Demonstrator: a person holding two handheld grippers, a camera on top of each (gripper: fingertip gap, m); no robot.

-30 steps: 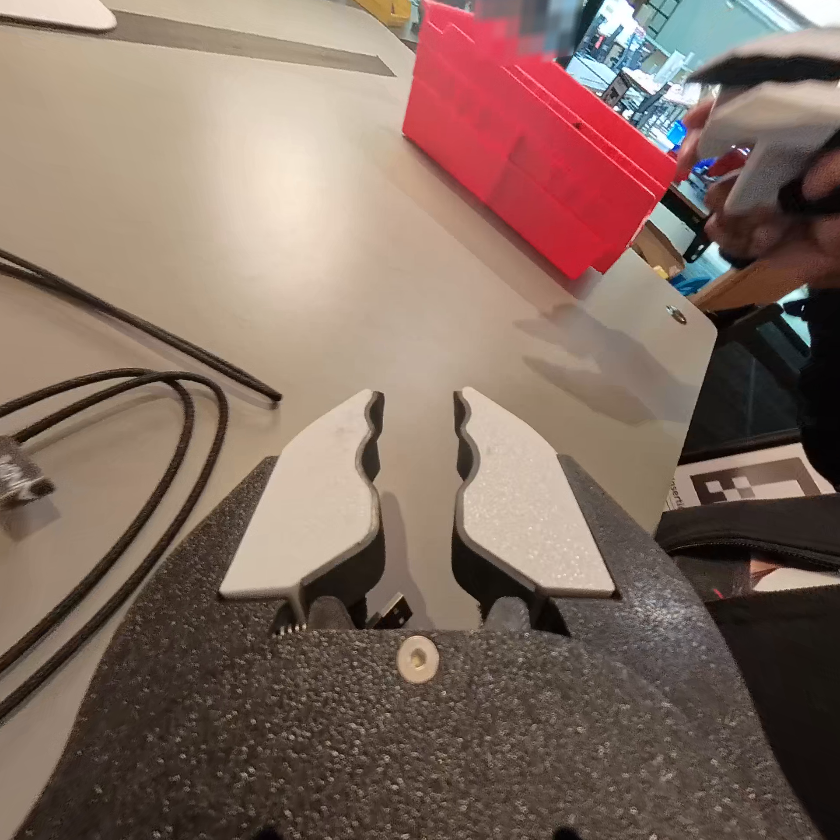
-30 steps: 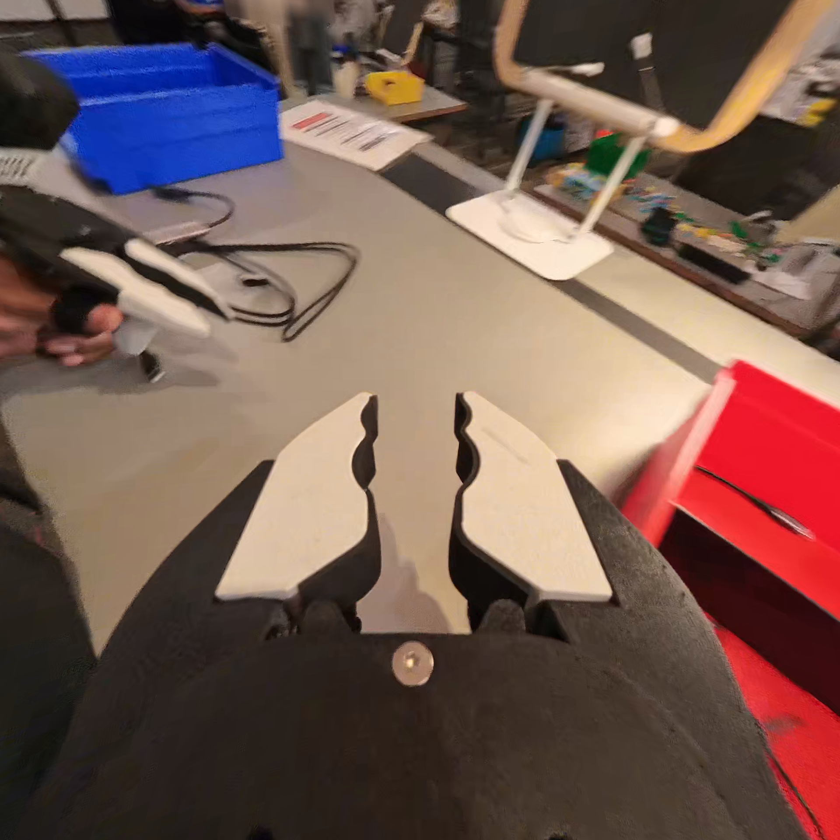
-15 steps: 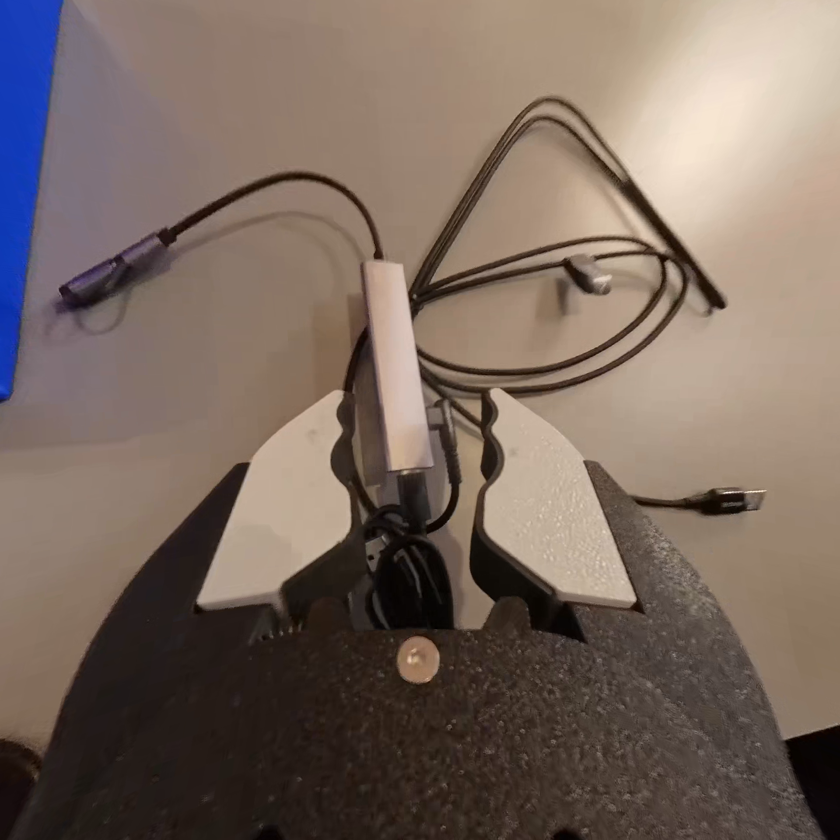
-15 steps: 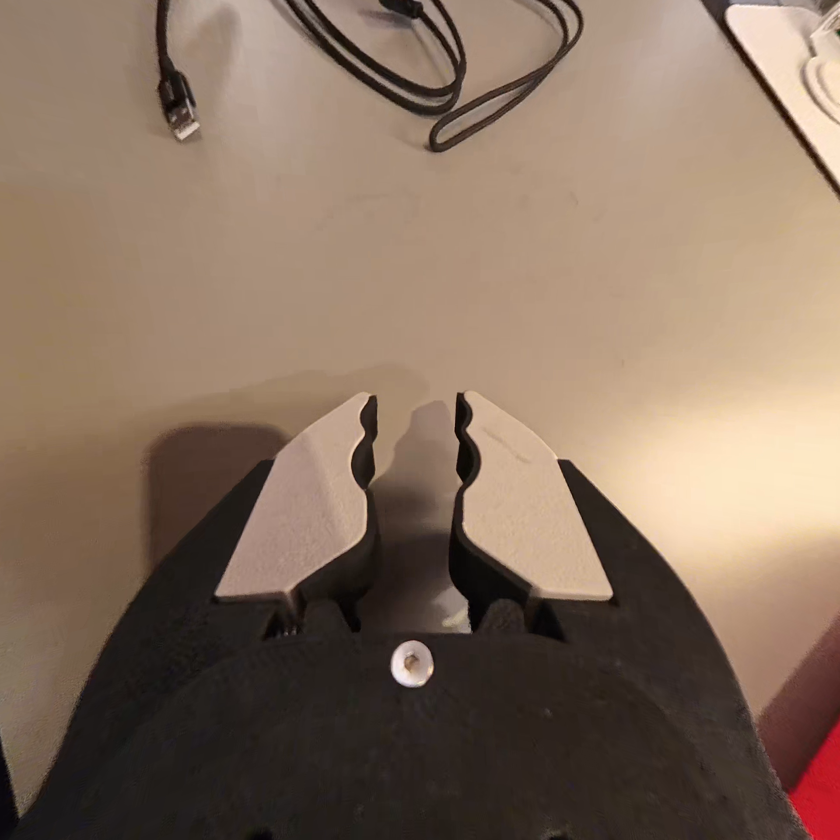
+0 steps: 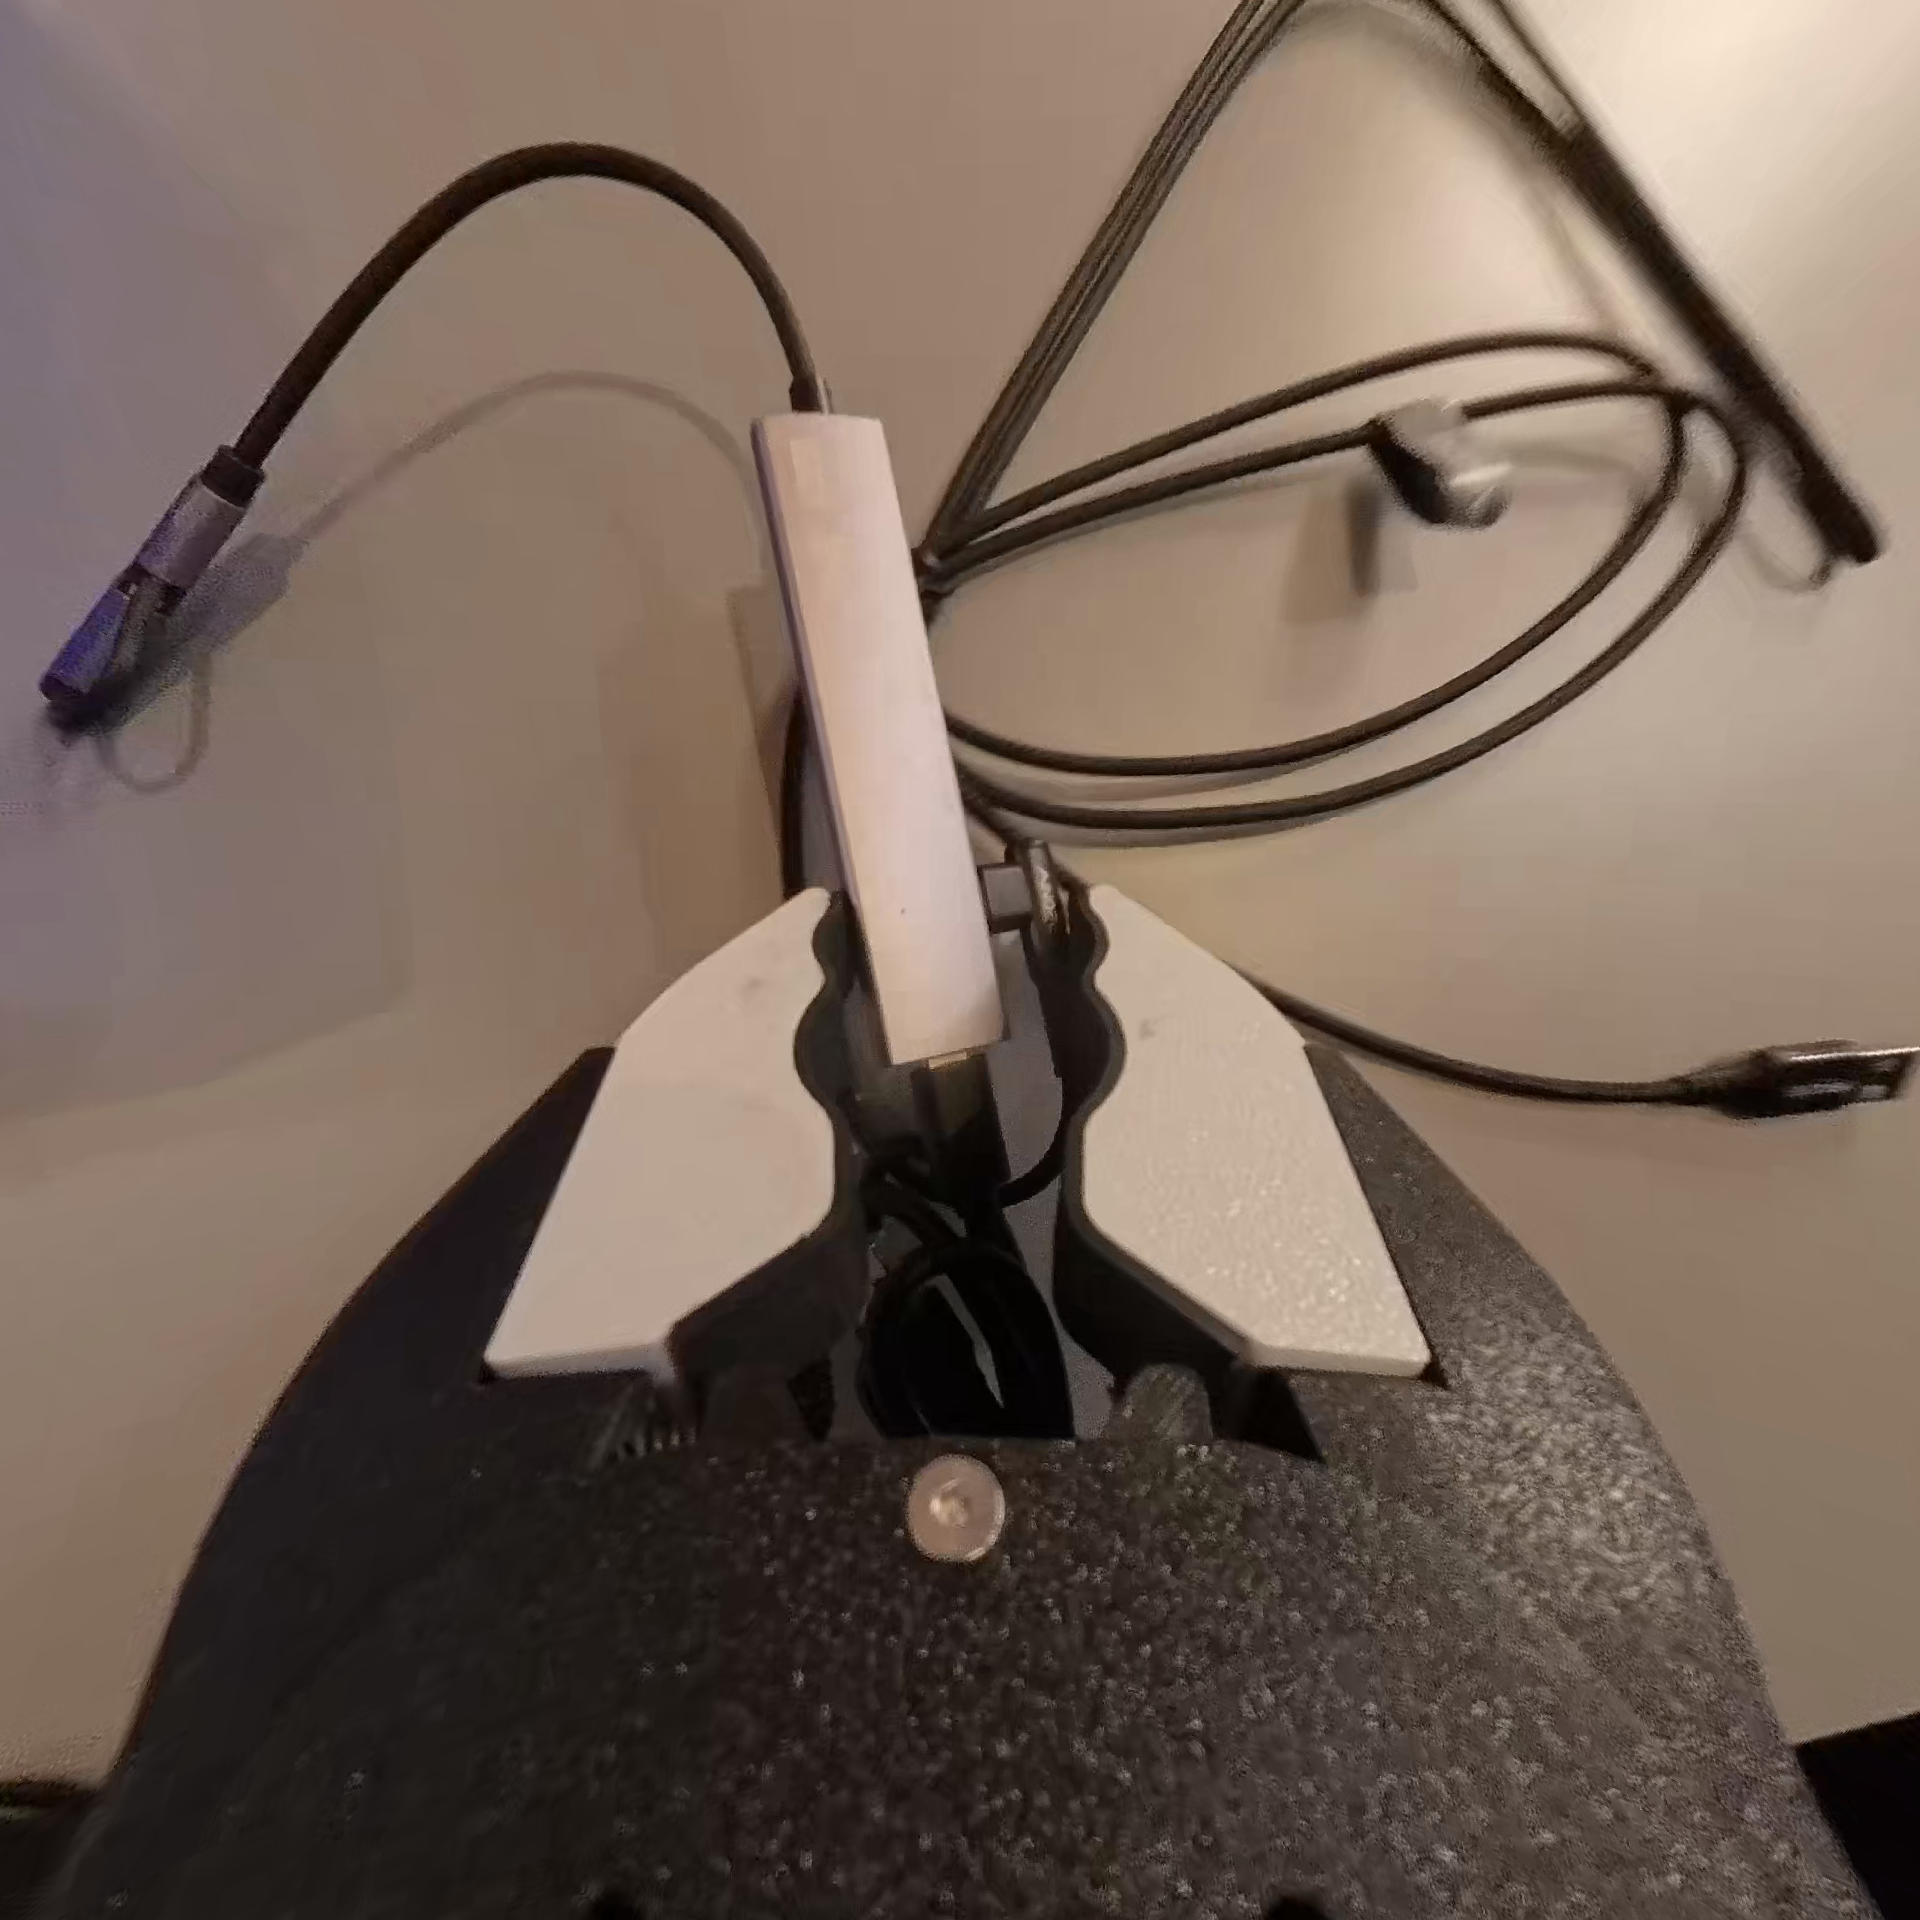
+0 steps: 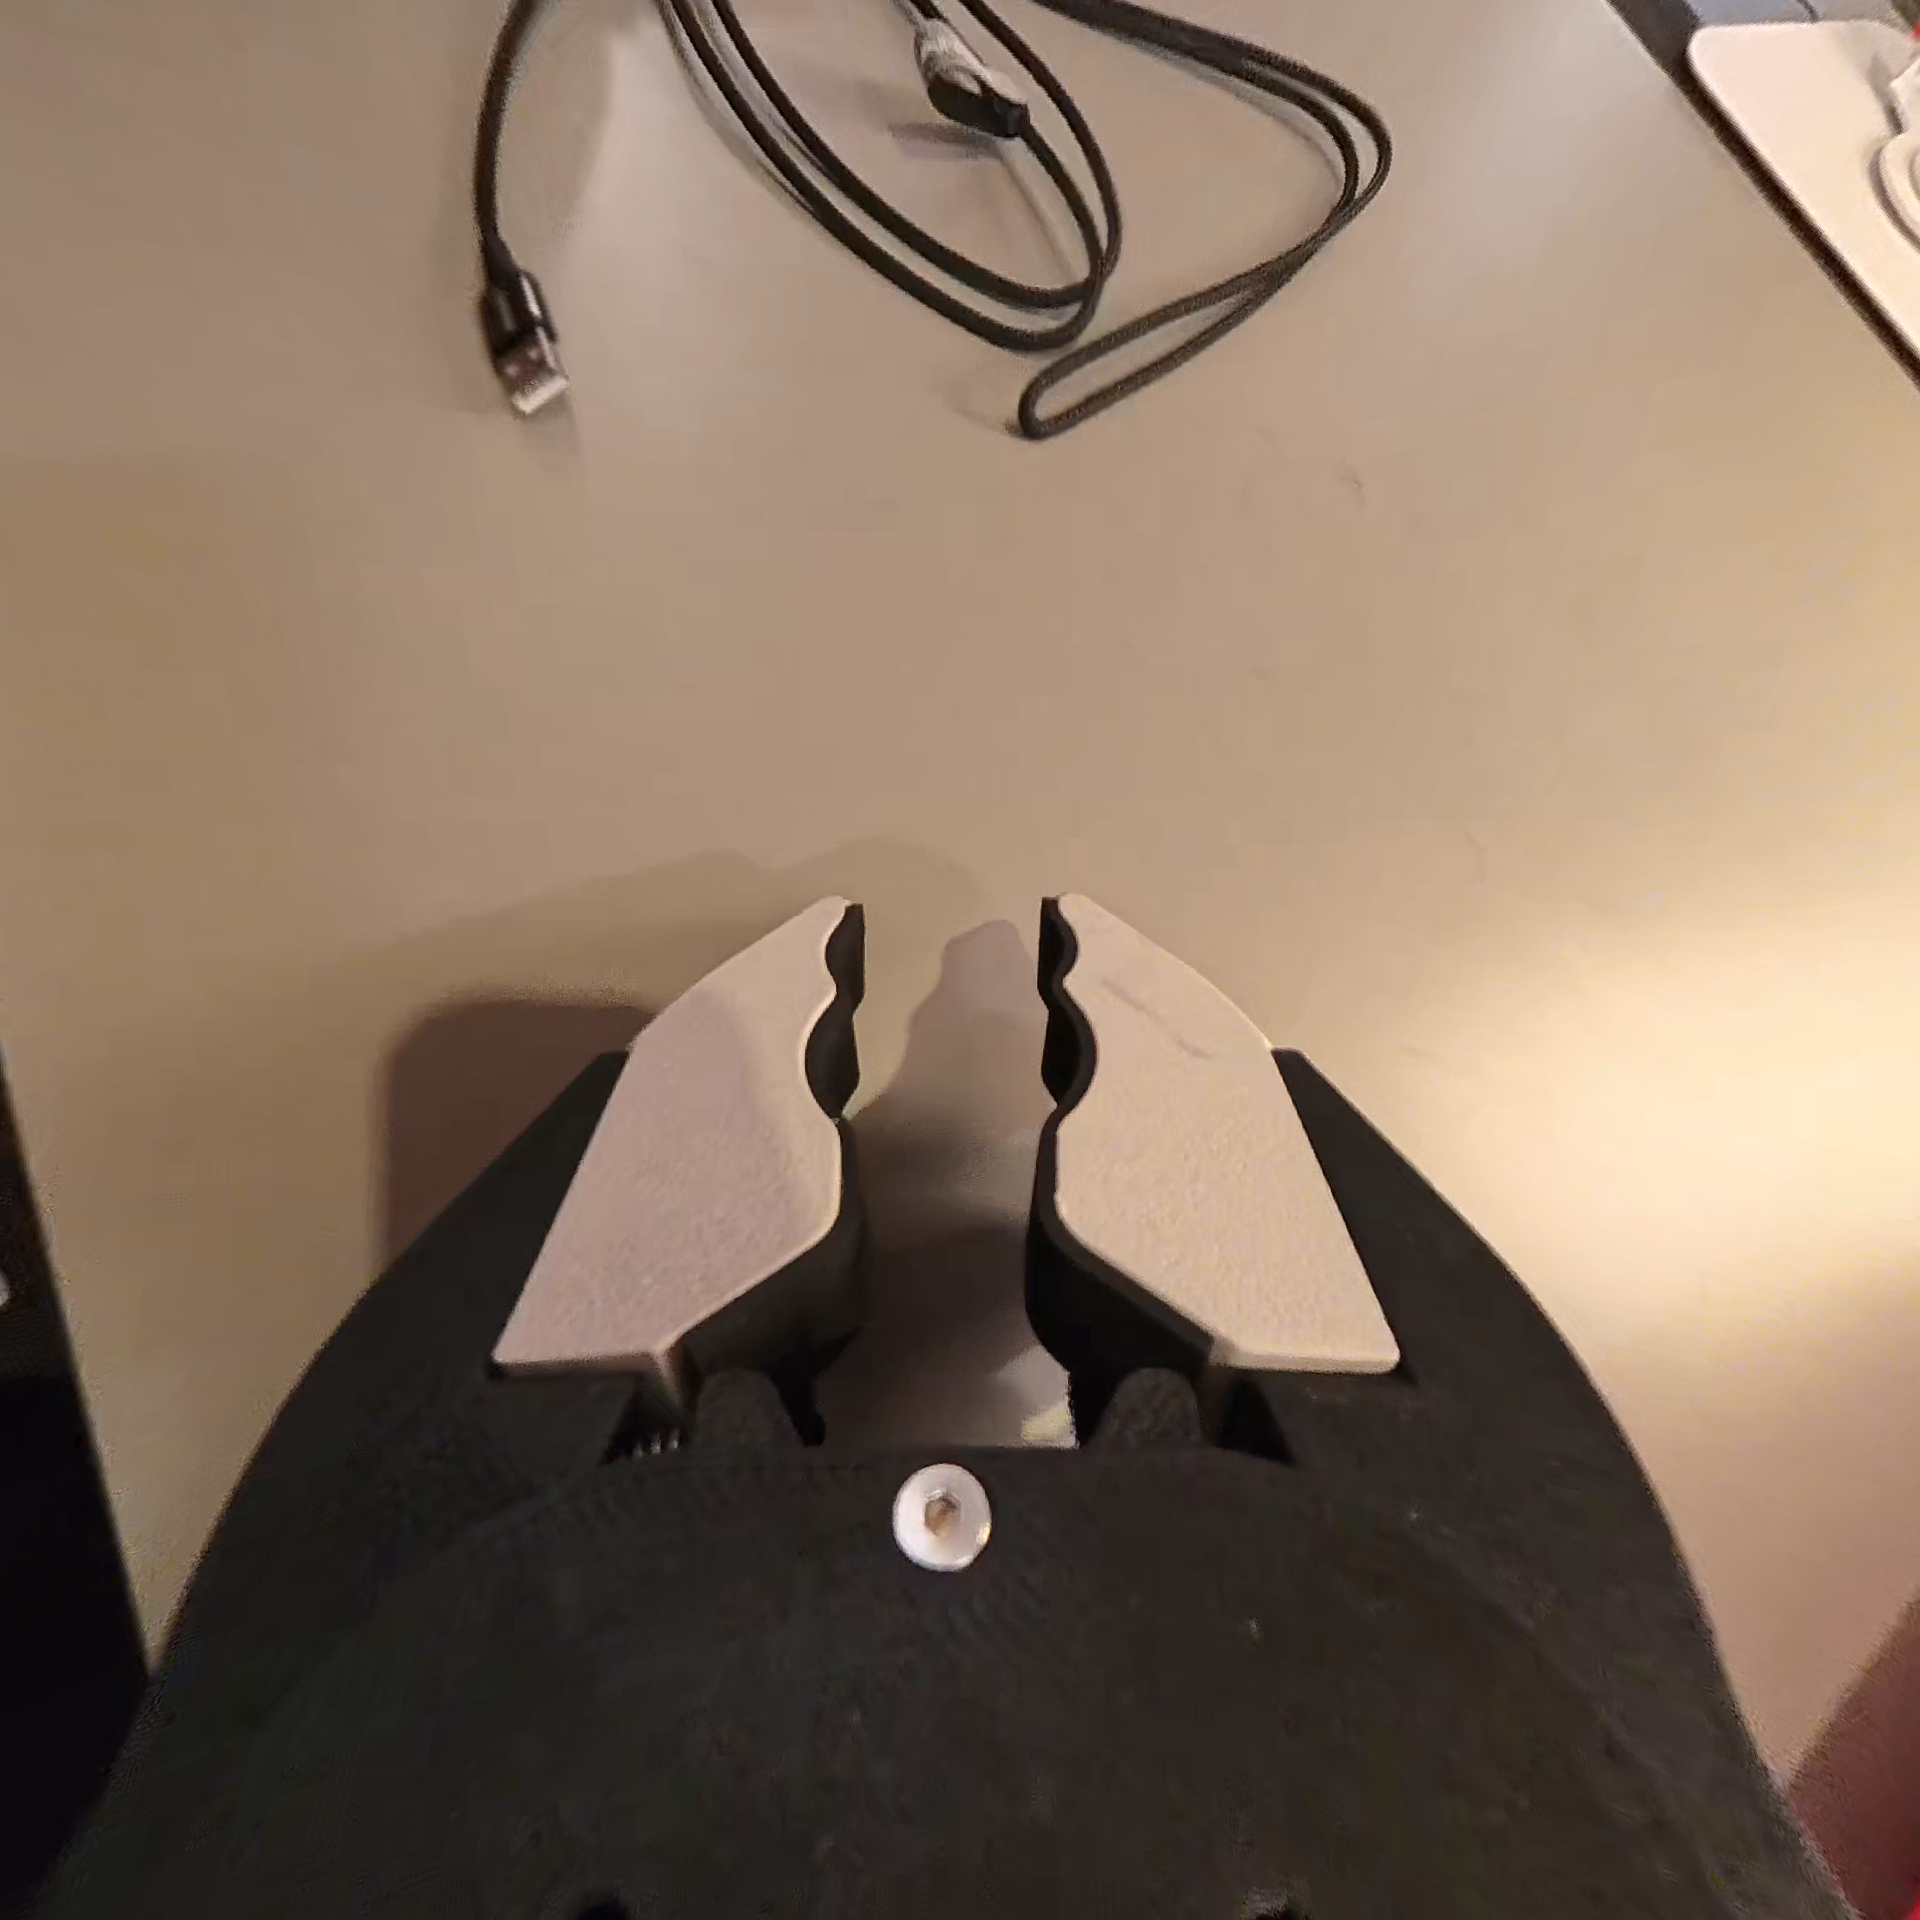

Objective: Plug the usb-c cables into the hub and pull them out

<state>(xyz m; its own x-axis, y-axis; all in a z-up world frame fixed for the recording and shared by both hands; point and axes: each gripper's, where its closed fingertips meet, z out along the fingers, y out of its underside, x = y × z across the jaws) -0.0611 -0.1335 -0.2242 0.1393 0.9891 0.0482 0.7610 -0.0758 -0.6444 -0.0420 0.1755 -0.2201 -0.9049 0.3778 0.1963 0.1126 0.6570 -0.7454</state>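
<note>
- Only the left wrist view is showing the silver hub, lying on the beige surface with its near end reaching in between the fingers of the left gripper.
- Those fingers are standing apart, straddling the hub; whether they are touching it cannot be told.
- Two plugs are sitting in the hub: one at its near end, one on its right side.
- The hub's own lead is arcing far left.
- The right wrist view is showing the right gripper over bare surface, fingers apart and holding nothing.
- One loose plug and looped black cables are lying far ahead.
</note>
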